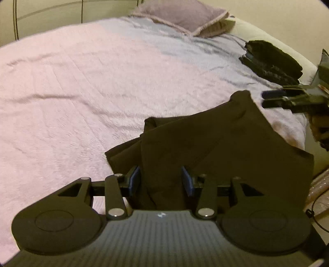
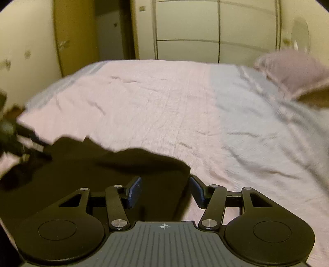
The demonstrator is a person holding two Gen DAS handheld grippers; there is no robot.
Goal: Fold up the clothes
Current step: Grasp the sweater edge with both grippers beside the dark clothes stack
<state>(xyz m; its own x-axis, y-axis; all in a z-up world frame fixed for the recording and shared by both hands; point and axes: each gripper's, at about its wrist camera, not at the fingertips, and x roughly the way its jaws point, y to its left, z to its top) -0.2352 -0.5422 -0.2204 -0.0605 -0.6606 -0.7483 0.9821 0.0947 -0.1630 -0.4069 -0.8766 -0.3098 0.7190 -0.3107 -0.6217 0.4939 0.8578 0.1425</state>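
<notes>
A dark brown garment (image 1: 205,147) lies partly folded and rumpled on the pink bed cover (image 1: 82,82), near the bed's front right corner. My left gripper (image 1: 161,181) hovers open over its near edge, blue pads spread wide with cloth showing between them but not pinched. The right gripper (image 1: 264,99) hangs just beyond the garment's far corner. In the right wrist view, my right gripper (image 2: 165,191) is open above the garment's (image 2: 102,168) edge, with nothing gripped. The left gripper (image 2: 30,139) appears blurred at the far left.
A stack of folded dark clothes (image 1: 271,61) sits at the bed's right edge. A mauve pillow (image 1: 185,16) lies at the head. A wardrobe (image 2: 216,30) and a doorway (image 2: 111,35) stand beyond the bed. The bed drops off at the right, with a cable (image 1: 312,215) on the floor.
</notes>
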